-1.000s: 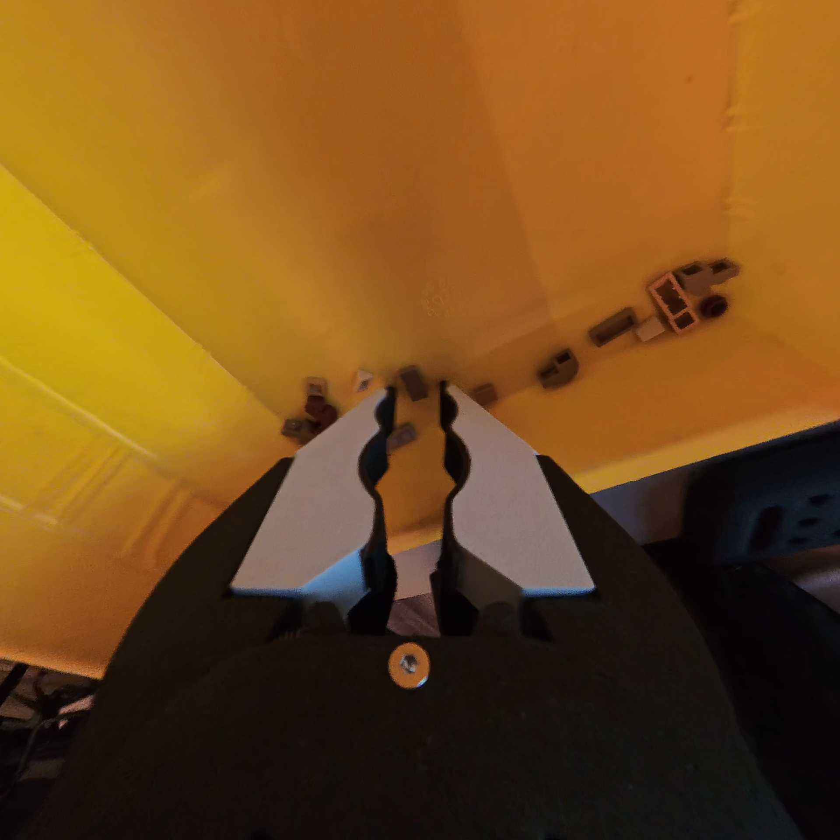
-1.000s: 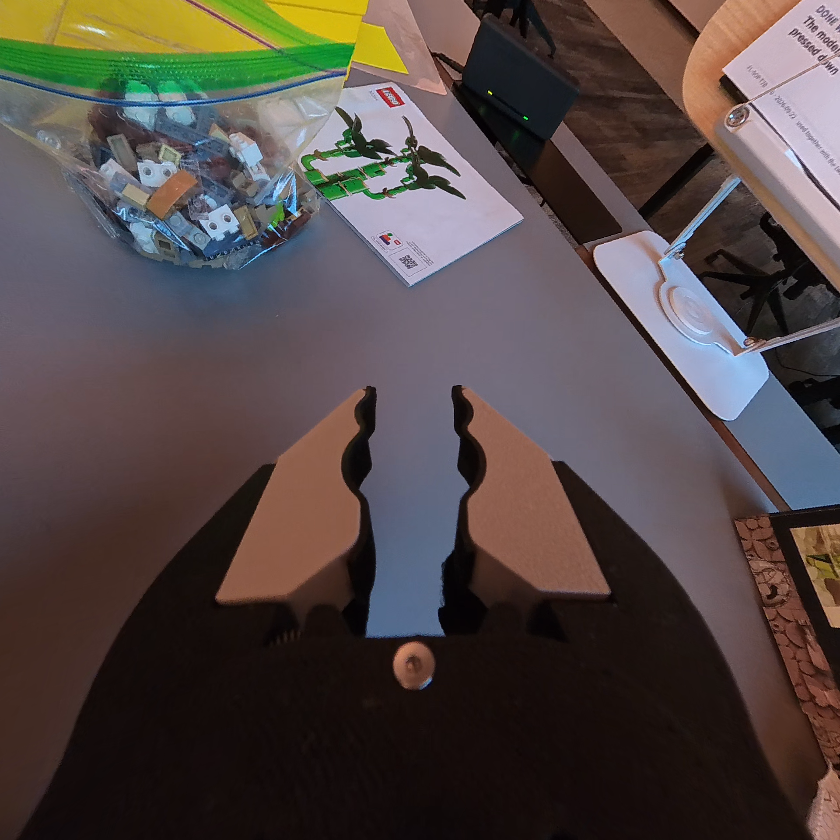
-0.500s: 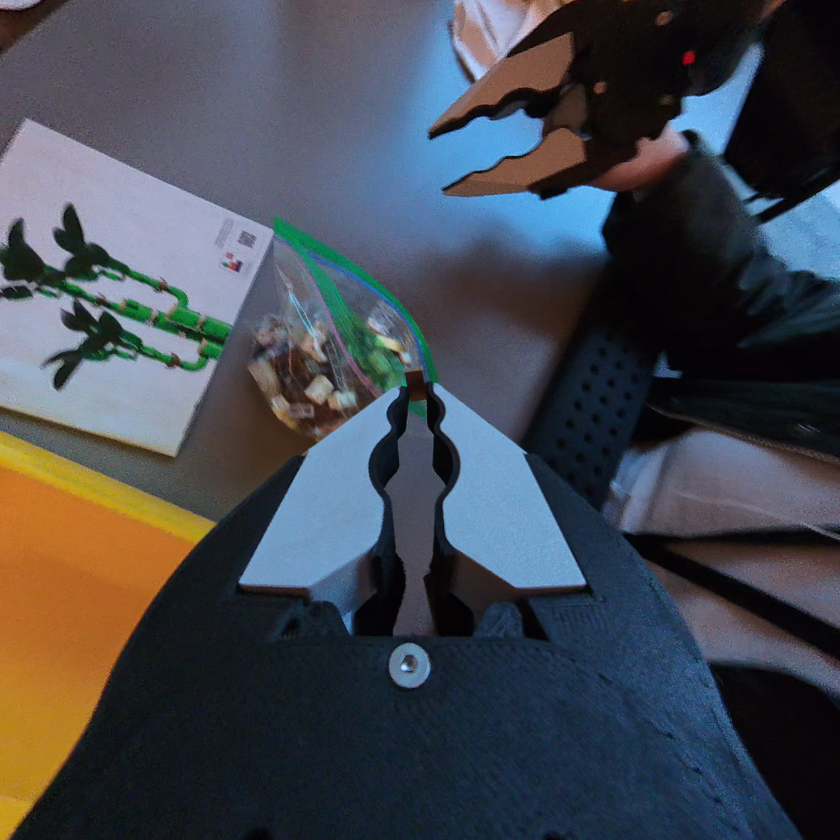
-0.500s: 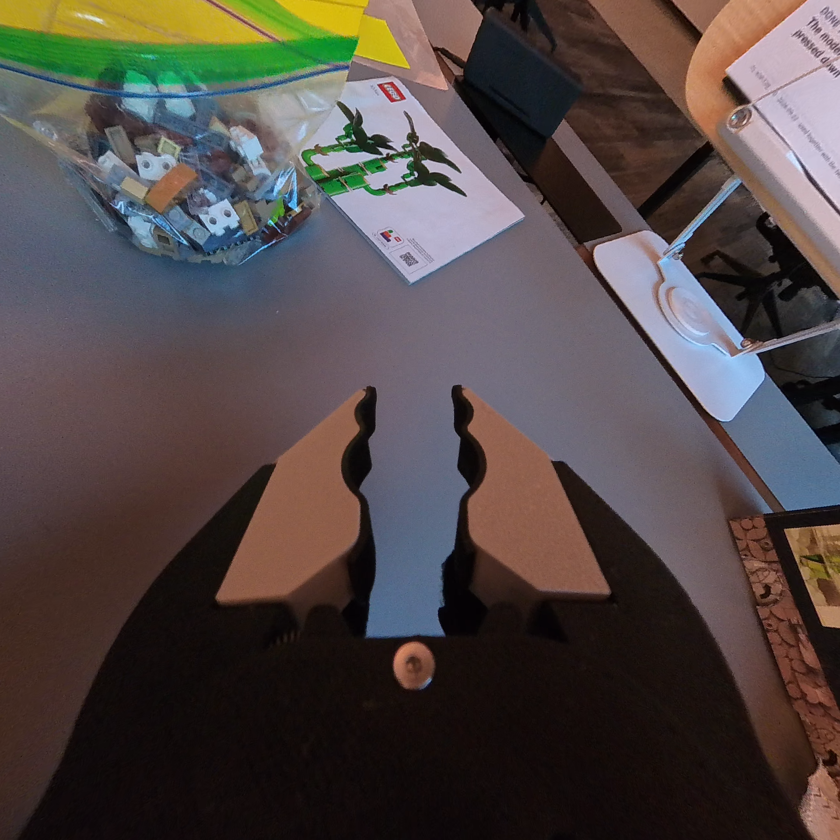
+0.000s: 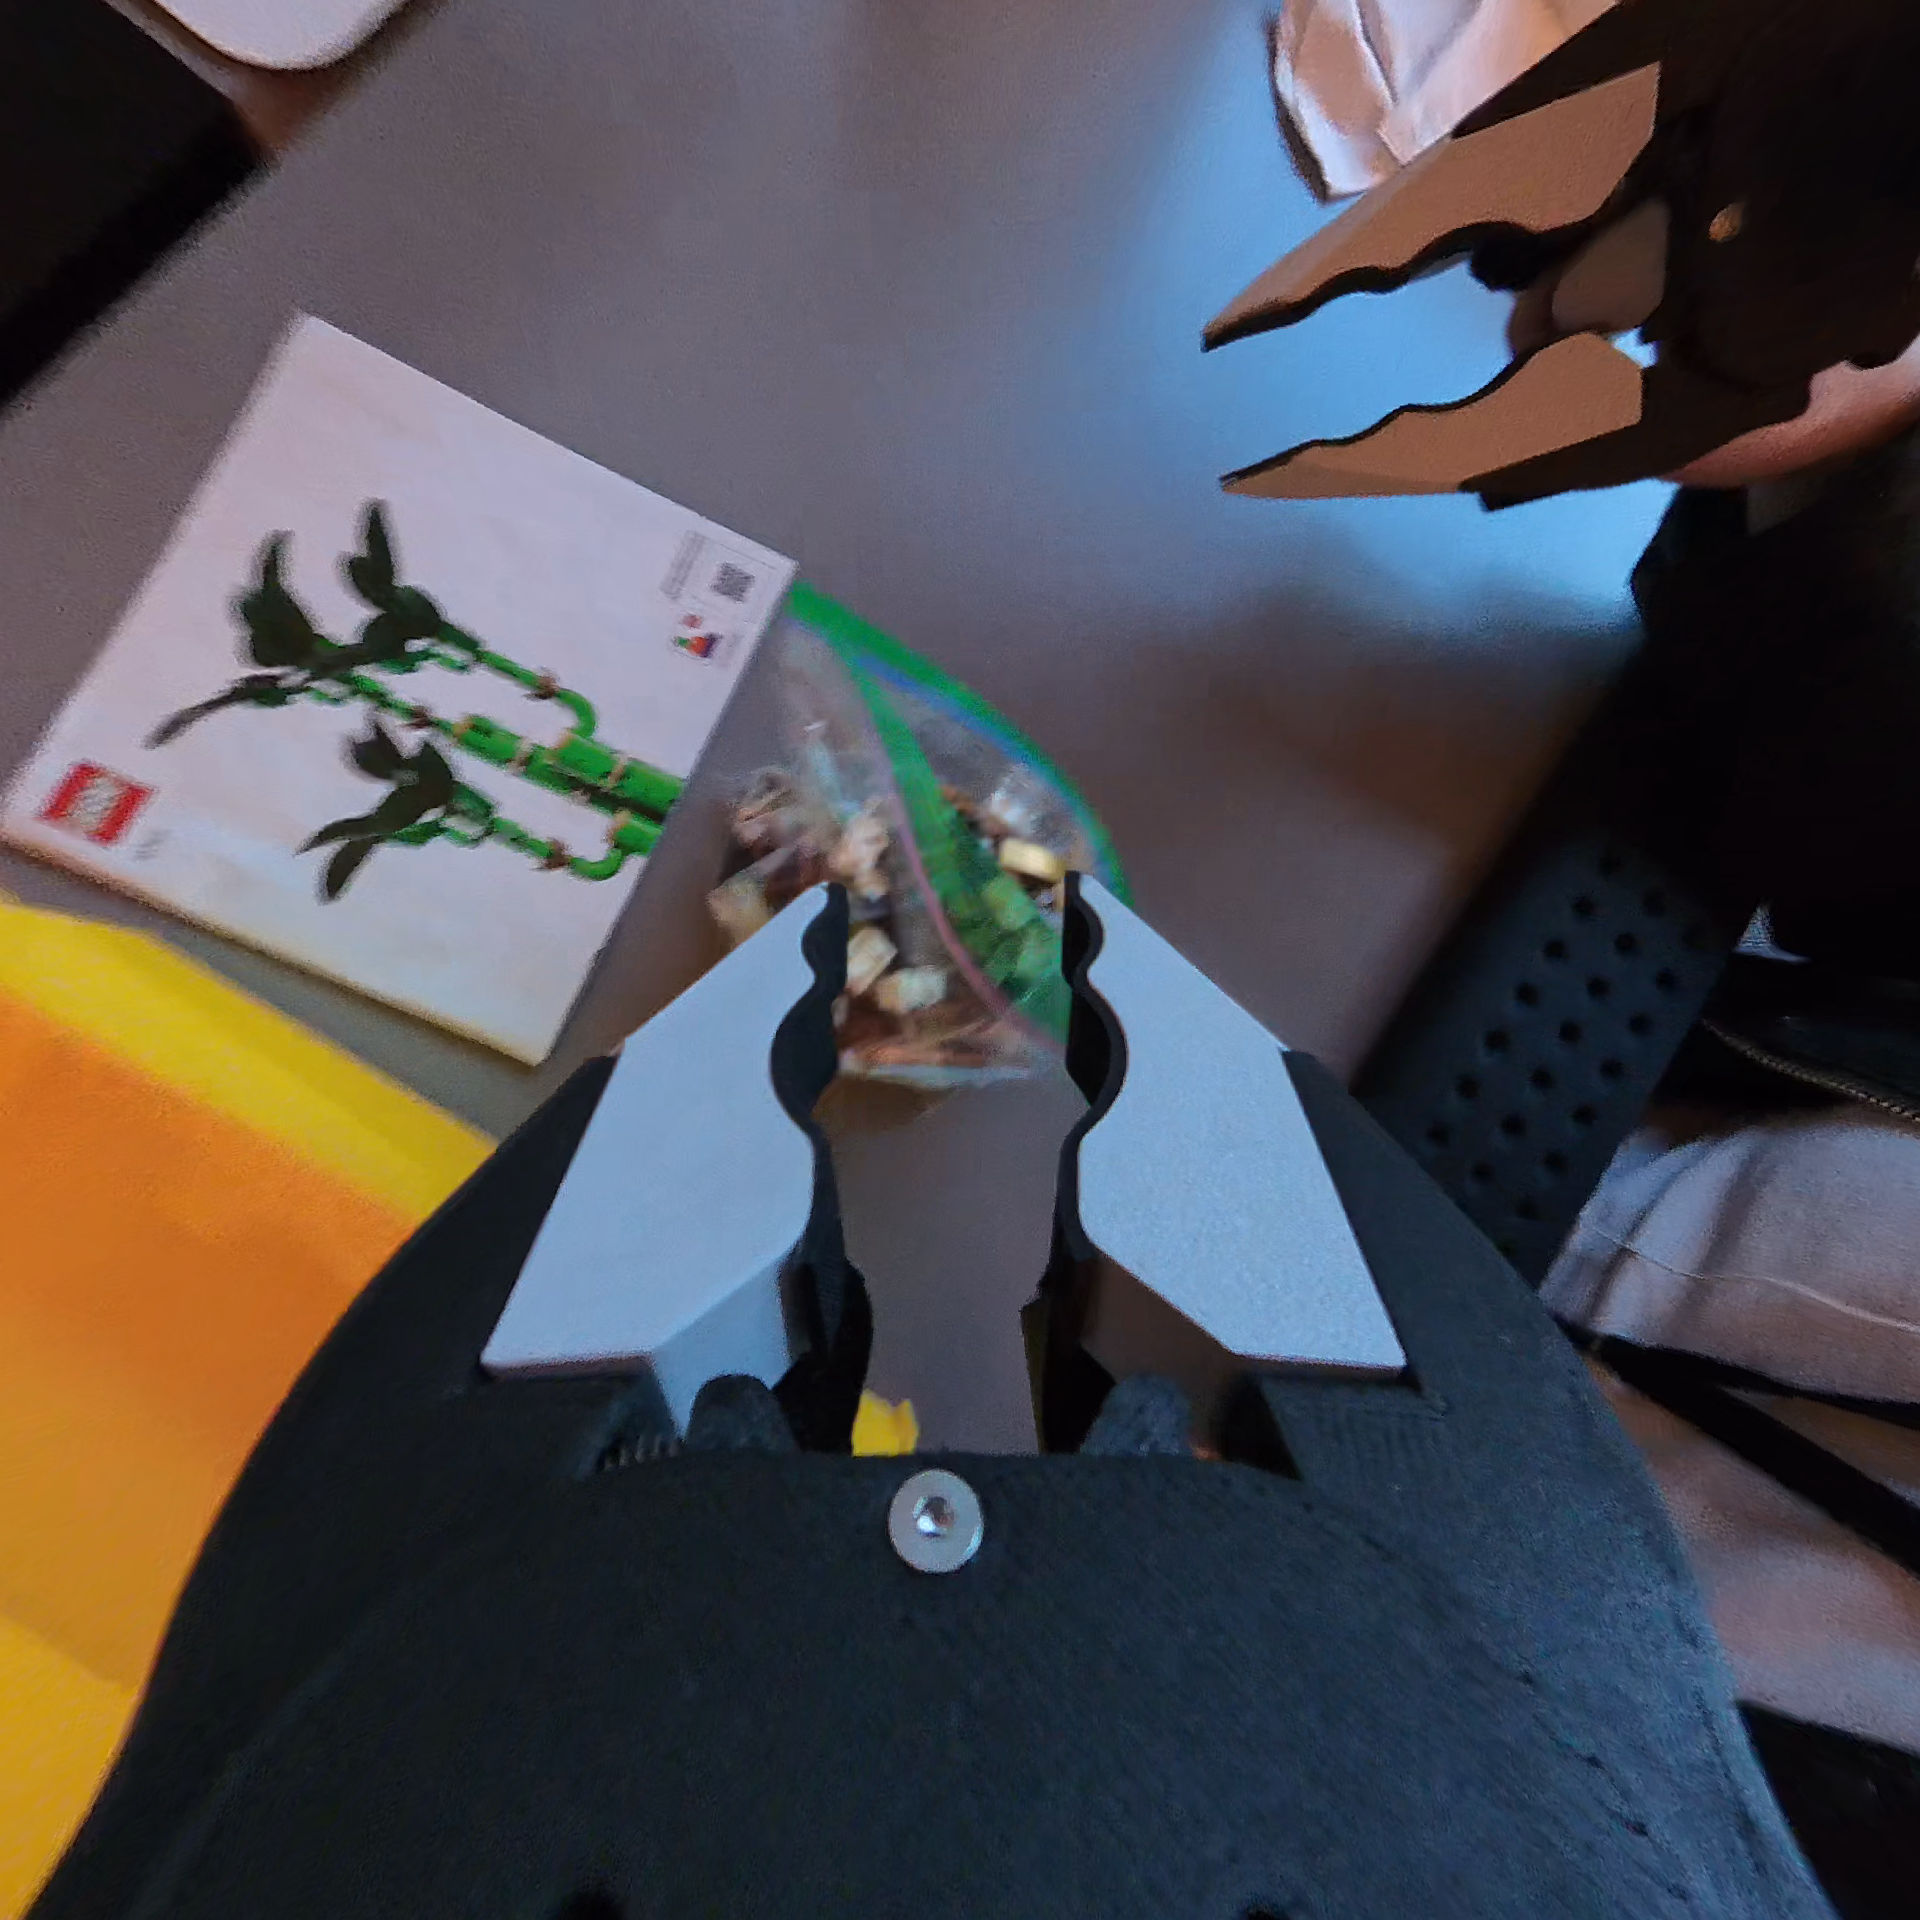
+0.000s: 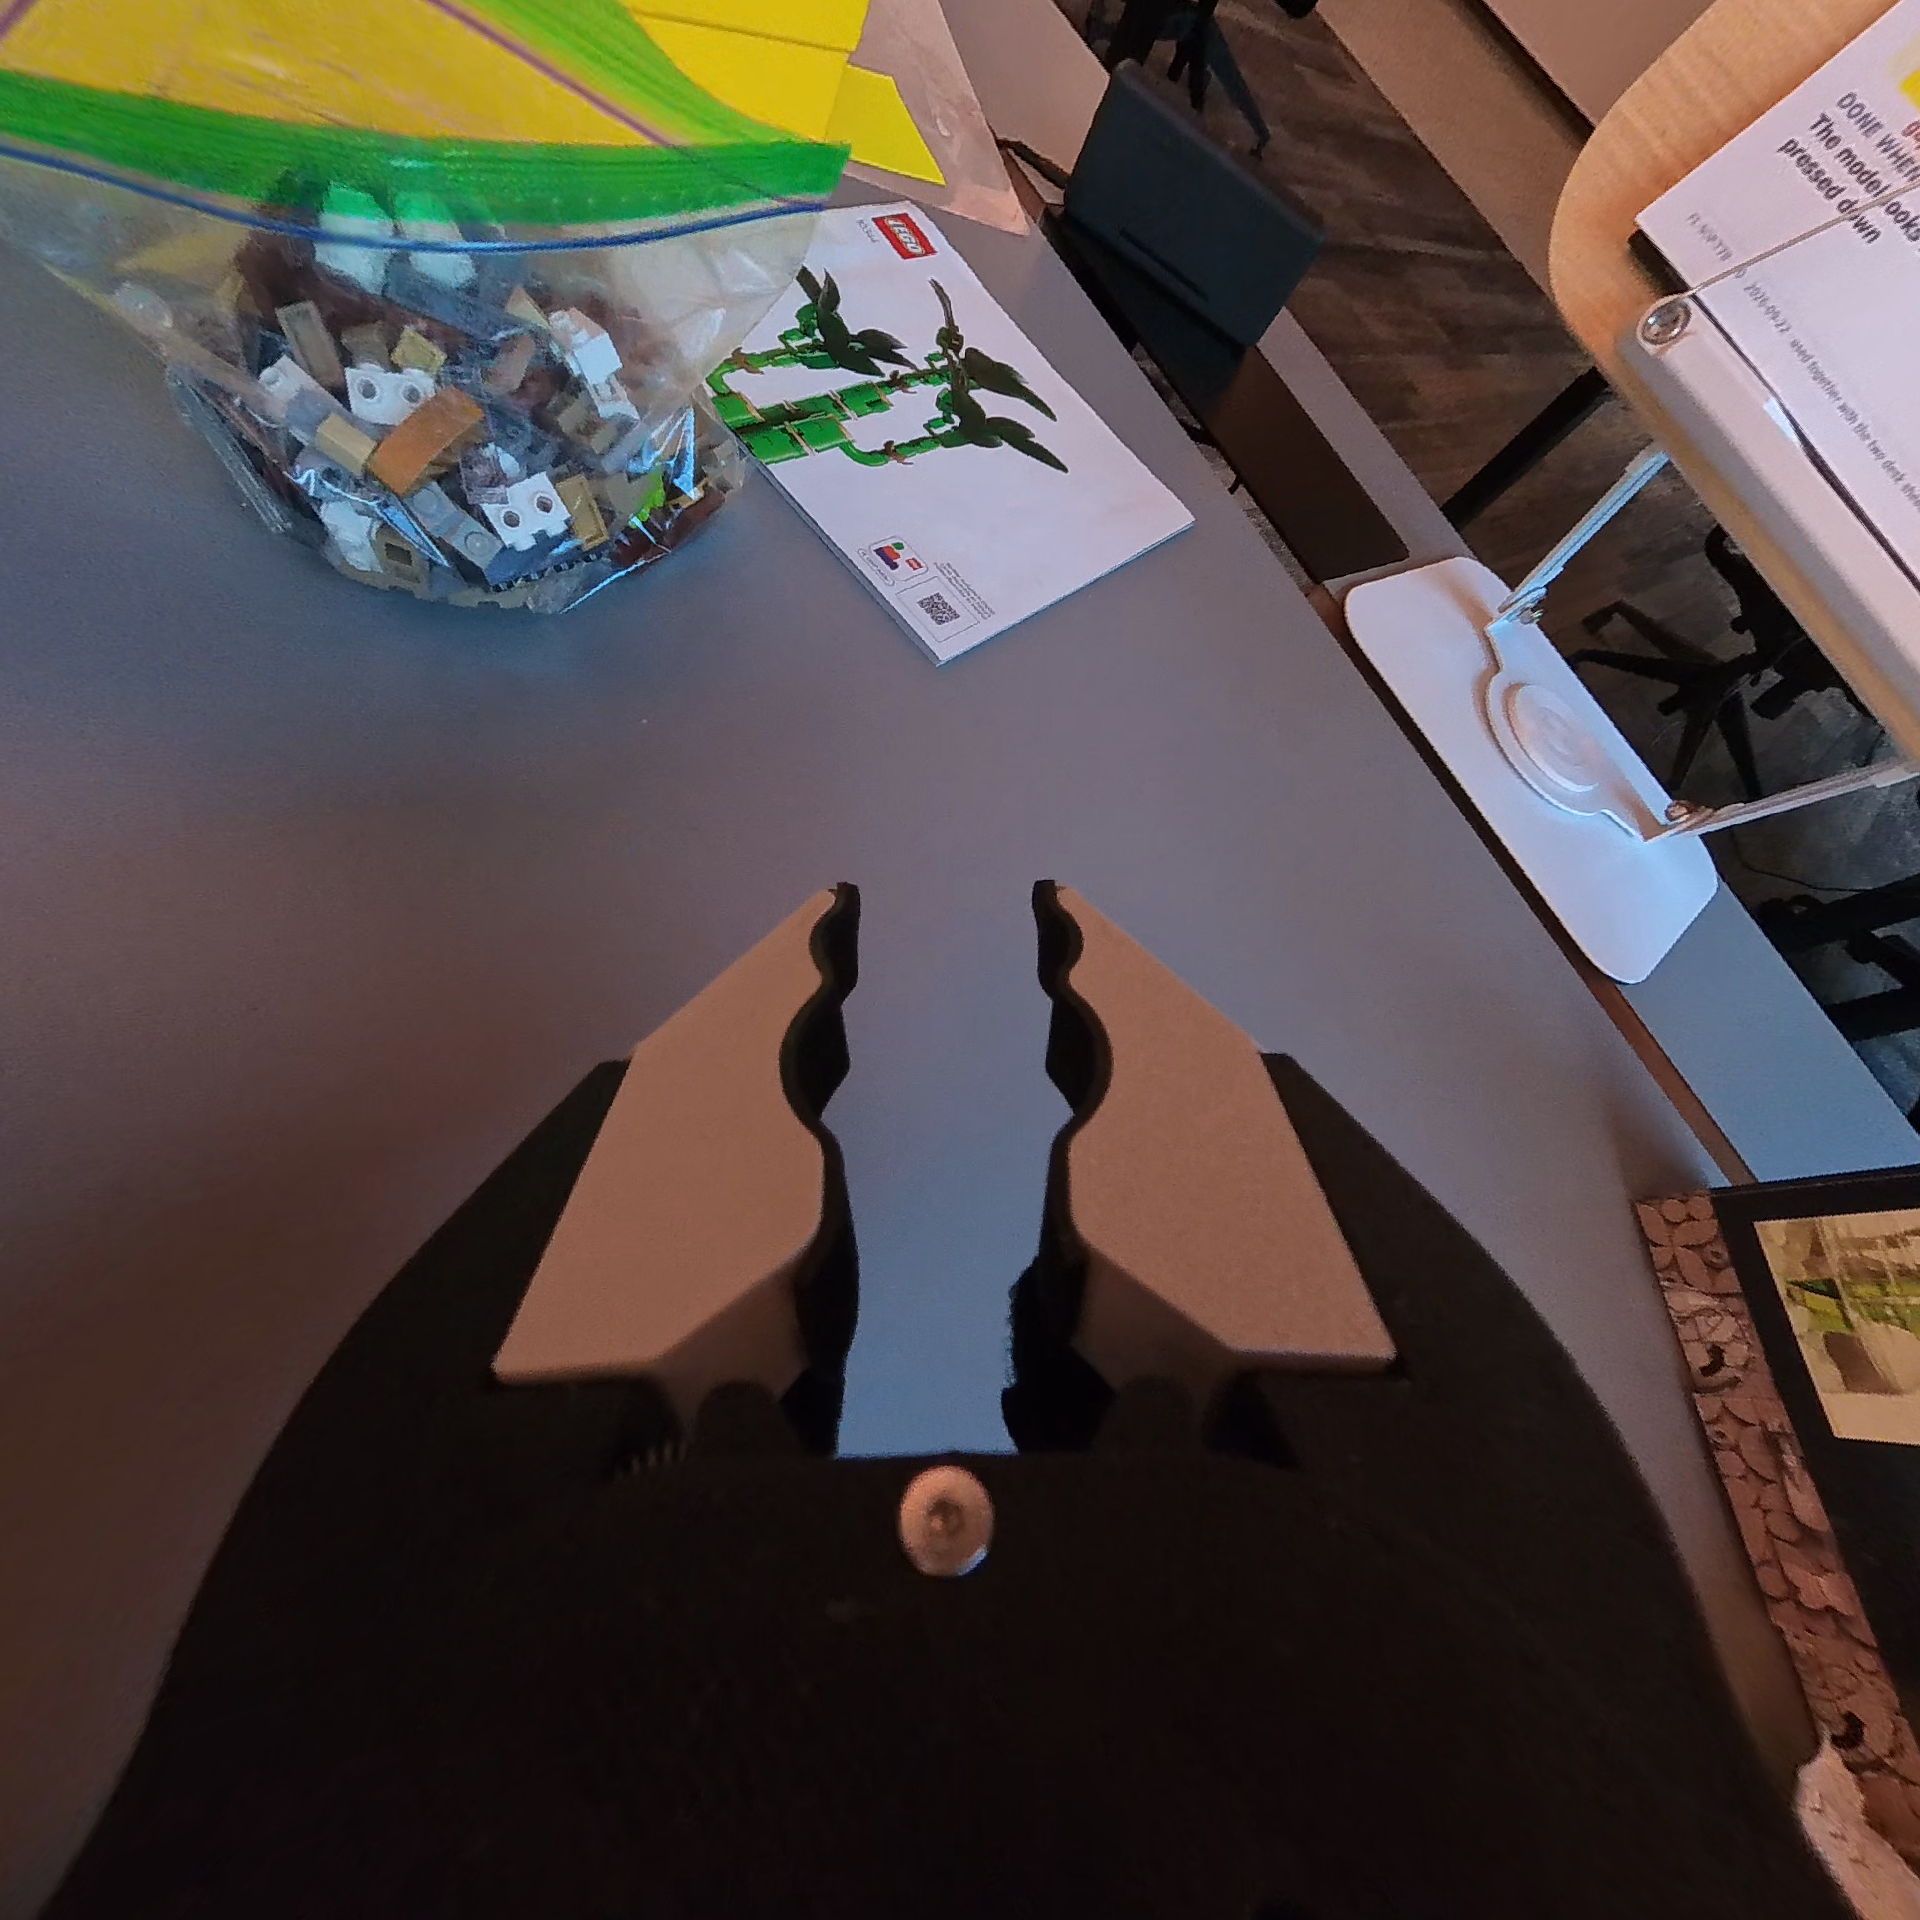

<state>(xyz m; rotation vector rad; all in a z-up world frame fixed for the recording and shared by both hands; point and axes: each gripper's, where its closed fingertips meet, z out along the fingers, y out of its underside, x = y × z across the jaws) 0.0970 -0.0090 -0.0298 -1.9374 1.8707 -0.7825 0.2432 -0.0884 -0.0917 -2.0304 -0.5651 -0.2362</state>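
Two grippers are in view, and we take the clear bag of small building bricks as our landmark. It has a green zip strip and lies on the grey table.

We find the left gripper above the bag, with nothing between its jaws, which stand spread; the bricks show through the gap. Whether its tips touch the bag we cannot tell, as the left wrist view is blurred.

We find the right gripper well apart from the bag, over bare table, its jaws likewise spread and empty. In the left wrist view it appears beyond the bag, with a person's hand behind it.

Just beside the bag lies a white booklet showing a green plant, one corner tucked under the bag's edge. A yellow tray sits near the bag, past the booklet. A white flat stand base rests at the table edge, well apart from the bag.
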